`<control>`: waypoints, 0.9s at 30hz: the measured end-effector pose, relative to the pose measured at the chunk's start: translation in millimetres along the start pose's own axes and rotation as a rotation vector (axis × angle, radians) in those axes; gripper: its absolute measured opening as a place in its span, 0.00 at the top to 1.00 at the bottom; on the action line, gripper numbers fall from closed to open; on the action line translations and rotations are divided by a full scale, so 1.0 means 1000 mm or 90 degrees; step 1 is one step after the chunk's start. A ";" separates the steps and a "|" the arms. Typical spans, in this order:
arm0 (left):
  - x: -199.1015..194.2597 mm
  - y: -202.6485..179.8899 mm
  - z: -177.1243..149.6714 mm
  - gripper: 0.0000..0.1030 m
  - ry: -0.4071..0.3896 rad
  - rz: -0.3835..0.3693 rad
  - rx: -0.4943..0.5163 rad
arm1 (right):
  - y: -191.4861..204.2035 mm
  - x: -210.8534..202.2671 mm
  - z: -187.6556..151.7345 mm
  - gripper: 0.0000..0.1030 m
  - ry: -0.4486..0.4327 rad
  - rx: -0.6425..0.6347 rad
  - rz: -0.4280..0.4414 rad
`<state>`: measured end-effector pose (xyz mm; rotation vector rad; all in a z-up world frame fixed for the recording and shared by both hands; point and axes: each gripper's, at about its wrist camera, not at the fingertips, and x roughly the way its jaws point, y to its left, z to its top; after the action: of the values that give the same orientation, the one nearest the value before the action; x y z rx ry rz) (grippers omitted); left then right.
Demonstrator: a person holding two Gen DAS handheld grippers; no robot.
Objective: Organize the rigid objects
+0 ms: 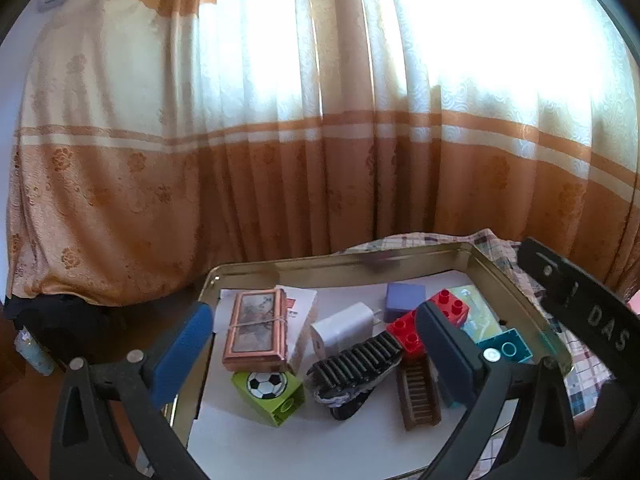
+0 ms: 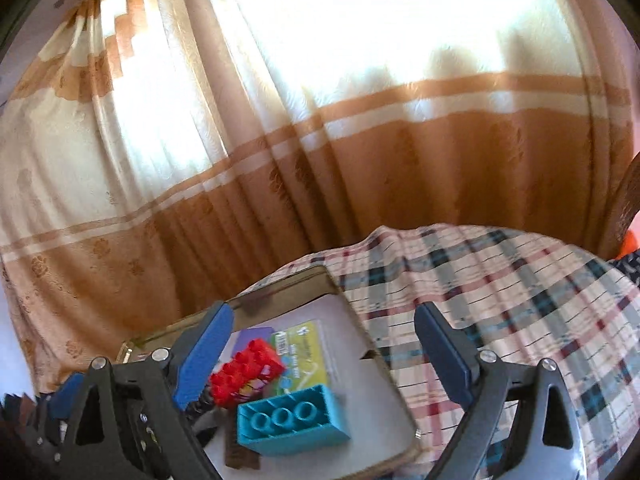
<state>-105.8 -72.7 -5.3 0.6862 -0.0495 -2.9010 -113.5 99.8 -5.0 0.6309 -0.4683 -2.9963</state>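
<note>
- Both claws hang spread apart, gripping nothing: left gripper (image 1: 316, 344), right gripper (image 2: 324, 344).
- Ahead of the left one, the tin (image 1: 516, 284) already holds the charger (image 1: 344, 328), red brick (image 1: 424, 324), football block (image 1: 272, 392), comb (image 1: 356, 360) and framed box (image 1: 256, 328).
- The teal brick (image 2: 288, 420) lies between the right claw's fingers, inside the tin.
- The cloth (image 2: 520, 300) beyond looks bare, so I judge the gathering nearly done; only tidying the jumble seems left.

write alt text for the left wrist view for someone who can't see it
An open hand-held gripper hovers over a metal tray crowded with small items: a copper-framed box, a white charger, a green soccer-ball block, red bricks and a black comb. An orange and cream curtain hangs behind.
</note>
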 end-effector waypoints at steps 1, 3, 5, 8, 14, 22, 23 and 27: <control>-0.002 0.000 -0.003 0.00 -0.012 0.007 0.003 | 0.002 -0.004 -0.003 0.09 -0.017 -0.017 -0.004; -0.005 -0.001 -0.009 0.00 -0.024 0.020 0.008 | 0.006 -0.009 -0.006 0.09 -0.037 -0.038 -0.013; -0.007 0.000 -0.014 0.00 -0.028 0.024 0.008 | 0.013 -0.013 -0.012 0.09 -0.057 -0.077 -0.021; -0.007 0.003 -0.018 0.00 -0.025 0.029 0.005 | 0.023 -0.017 -0.016 0.09 -0.078 -0.137 -0.034; -0.010 0.008 -0.021 0.00 -0.013 0.013 -0.022 | 0.022 -0.023 -0.020 0.09 -0.080 -0.141 -0.036; -0.023 0.003 -0.025 0.00 -0.009 0.014 -0.017 | 0.017 -0.048 -0.029 0.09 -0.099 -0.149 -0.037; -0.026 0.001 -0.026 0.00 -0.014 0.018 -0.012 | 0.016 -0.051 -0.029 0.09 -0.099 -0.148 -0.036; -0.038 -0.002 -0.028 0.00 -0.031 0.021 0.004 | 0.009 -0.058 -0.031 0.09 -0.095 -0.139 -0.032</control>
<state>-59.4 -64.5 -13.9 0.6108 -0.0738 -2.8869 -48.3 88.8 -6.5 0.4113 -0.1270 -3.0950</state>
